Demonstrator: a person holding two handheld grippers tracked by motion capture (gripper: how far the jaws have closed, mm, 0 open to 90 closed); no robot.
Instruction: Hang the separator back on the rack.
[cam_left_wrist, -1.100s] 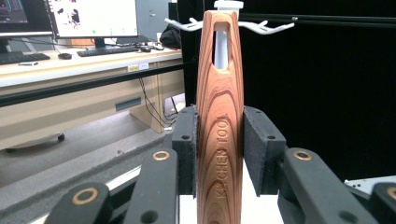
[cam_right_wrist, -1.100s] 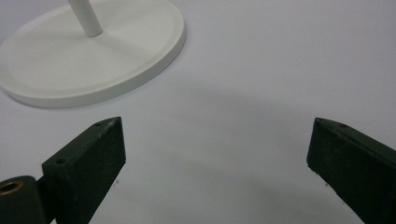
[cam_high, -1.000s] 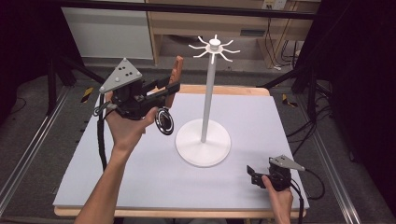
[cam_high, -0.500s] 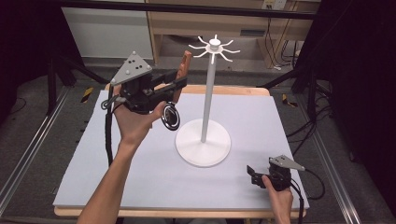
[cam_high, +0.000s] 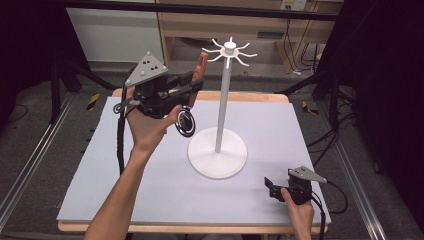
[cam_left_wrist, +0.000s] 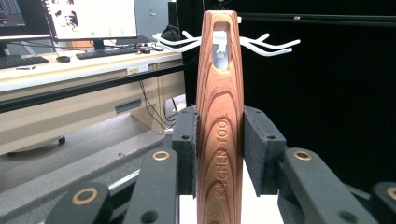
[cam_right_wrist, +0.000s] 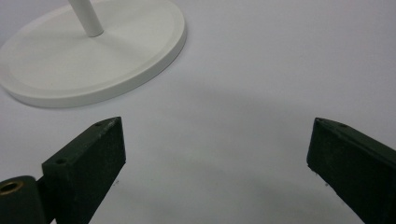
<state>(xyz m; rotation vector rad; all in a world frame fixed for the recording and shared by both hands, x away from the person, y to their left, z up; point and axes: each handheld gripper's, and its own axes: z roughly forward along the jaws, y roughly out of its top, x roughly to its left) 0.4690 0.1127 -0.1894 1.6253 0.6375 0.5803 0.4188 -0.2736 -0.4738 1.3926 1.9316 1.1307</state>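
A white stand (cam_high: 223, 100) with a ring of hooks (cam_high: 230, 50) on top rises from a round base (cam_high: 217, 152) in the middle of the table. My left gripper (cam_high: 192, 85) is held up to the left of the pole, shut on a kitchen tool with a wooden handle (cam_high: 201, 65); a dark round wheel (cam_high: 186, 122) hangs at the tool's lower end. In the left gripper view the pads (cam_left_wrist: 187, 149) clamp the handle (cam_left_wrist: 219, 93), whose slotted tip stands right before the hooks (cam_left_wrist: 266, 46). My right gripper (cam_high: 272, 189) rests low at the front right, open, with nothing between its fingers (cam_right_wrist: 88, 163).
A pale grey mat (cam_high: 300, 130) covers the table. The stand's base (cam_right_wrist: 93, 60) lies ahead and to the left in the right gripper view. Behind the table stand a wooden bench and dark frame bars; a desk with monitors (cam_left_wrist: 88, 18) is seen in the left gripper view.
My left gripper has risen and shifted right toward the stand's top, carrying the tool; the handle tip now stands closer to the hooks. The right gripper has stayed put.
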